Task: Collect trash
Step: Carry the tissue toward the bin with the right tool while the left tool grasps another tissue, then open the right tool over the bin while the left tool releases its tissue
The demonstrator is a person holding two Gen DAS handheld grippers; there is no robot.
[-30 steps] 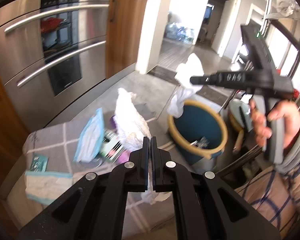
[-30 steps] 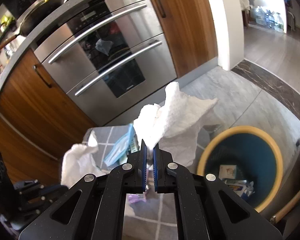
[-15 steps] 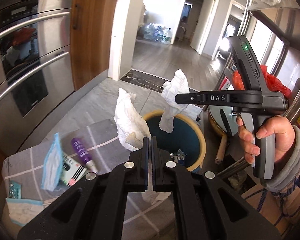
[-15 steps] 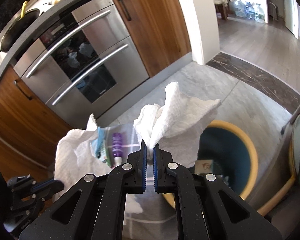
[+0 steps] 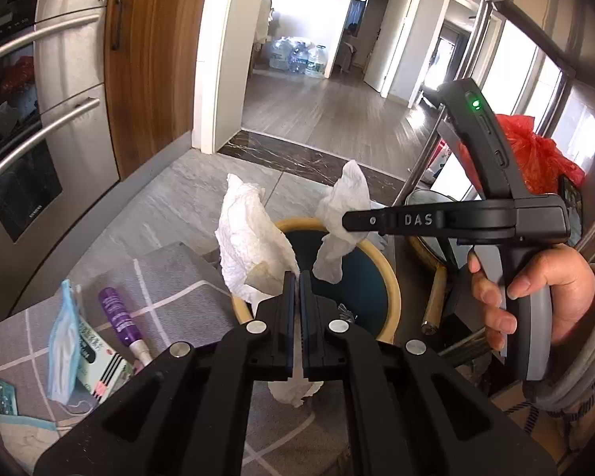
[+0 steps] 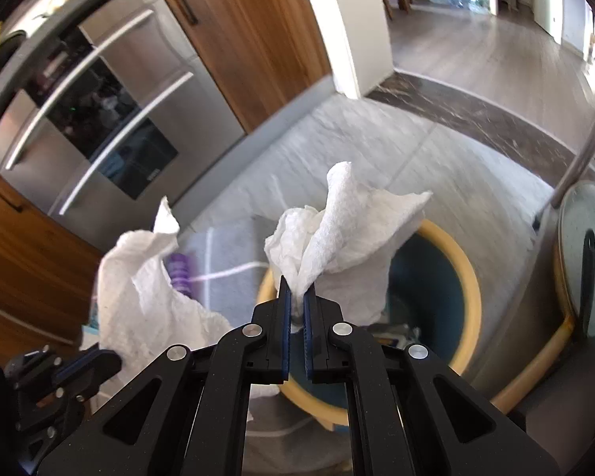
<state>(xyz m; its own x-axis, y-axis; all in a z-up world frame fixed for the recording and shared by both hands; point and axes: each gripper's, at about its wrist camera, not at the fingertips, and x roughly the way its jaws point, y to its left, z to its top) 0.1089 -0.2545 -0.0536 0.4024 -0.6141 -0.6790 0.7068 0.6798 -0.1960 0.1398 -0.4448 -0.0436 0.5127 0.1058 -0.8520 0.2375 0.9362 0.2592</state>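
My left gripper is shut on a crumpled white paper towel, held just over the near rim of the round bin, which is teal inside with a yellow rim. My right gripper is shut on a second white paper towel, hanging above the same bin. In the left wrist view the right gripper comes in from the right, a hand on its handle, its towel dangling over the bin. The left gripper with its towel shows at the right wrist view's lower left.
On the grey checked mat lie a purple bottle, a blue face mask, a small carton and other scraps. A steel oven and wooden cabinets stand left. A metal pole, red bag and a lid crowd the right.
Both grippers have moved right toward the bin, each carrying its towel. The bin now lies directly under them, and the mat with its scraps has slid to the left.
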